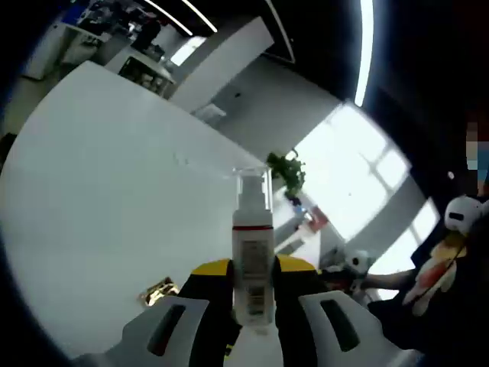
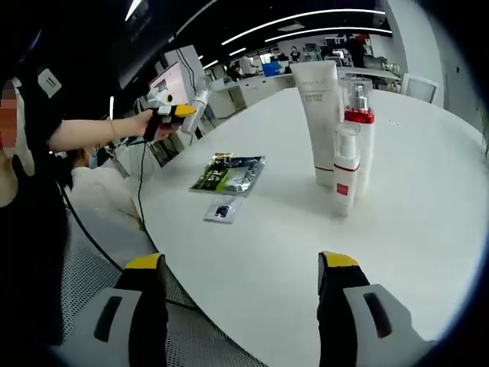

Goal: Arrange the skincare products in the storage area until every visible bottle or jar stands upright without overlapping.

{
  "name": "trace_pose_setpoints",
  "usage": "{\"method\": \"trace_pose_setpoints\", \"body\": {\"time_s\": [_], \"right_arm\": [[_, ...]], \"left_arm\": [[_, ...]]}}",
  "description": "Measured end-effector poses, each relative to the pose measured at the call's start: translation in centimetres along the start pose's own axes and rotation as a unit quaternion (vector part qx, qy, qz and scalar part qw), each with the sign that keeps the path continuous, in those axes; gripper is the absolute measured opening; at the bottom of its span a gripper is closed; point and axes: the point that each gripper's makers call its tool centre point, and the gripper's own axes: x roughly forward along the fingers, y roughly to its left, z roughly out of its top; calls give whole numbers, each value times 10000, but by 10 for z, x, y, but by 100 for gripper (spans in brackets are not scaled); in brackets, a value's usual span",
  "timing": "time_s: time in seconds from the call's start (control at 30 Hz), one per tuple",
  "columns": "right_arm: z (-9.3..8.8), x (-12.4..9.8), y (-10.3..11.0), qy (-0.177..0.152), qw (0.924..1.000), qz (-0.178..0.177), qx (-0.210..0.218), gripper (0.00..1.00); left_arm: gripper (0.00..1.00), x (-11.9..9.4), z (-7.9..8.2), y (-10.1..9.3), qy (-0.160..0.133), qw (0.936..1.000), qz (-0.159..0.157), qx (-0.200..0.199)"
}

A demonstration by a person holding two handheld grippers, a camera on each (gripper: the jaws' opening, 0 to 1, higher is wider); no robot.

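Left gripper (image 1: 252, 306) is clamping a pump bottle (image 1: 252, 252) above the tabletop (image 1: 107, 191); right gripper (image 2: 241, 279) is hanging wide open, well short of standing bottles (image 2: 345, 164).

quick count: one white tube (image 2: 316, 115) standing on table (image 2: 428, 199); two pump bottles beside it, taller red-collared one (image 2: 358, 122) and smaller one (image 2: 345, 170) in front; one more pump bottle (image 1: 251, 260) in left gripper view; one green sachet (image 2: 229, 173); one small packet (image 2: 221, 209); one gold wrapper (image 1: 158, 292)
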Motion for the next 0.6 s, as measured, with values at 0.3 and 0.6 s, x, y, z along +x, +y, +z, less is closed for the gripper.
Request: {"method": "trace_pose_setpoints", "body": {"time_s": [0.3,0.6], "right_arm": [[80,10,44,-601,9948,808,119,76],[180,6,120,-1803,9574,2114,787,76]], "left_arm": [[19,0,-16,-87,-721,9915,-1024,-359],[19,14,-50,-175,-363,9806,-1914,220]]}}
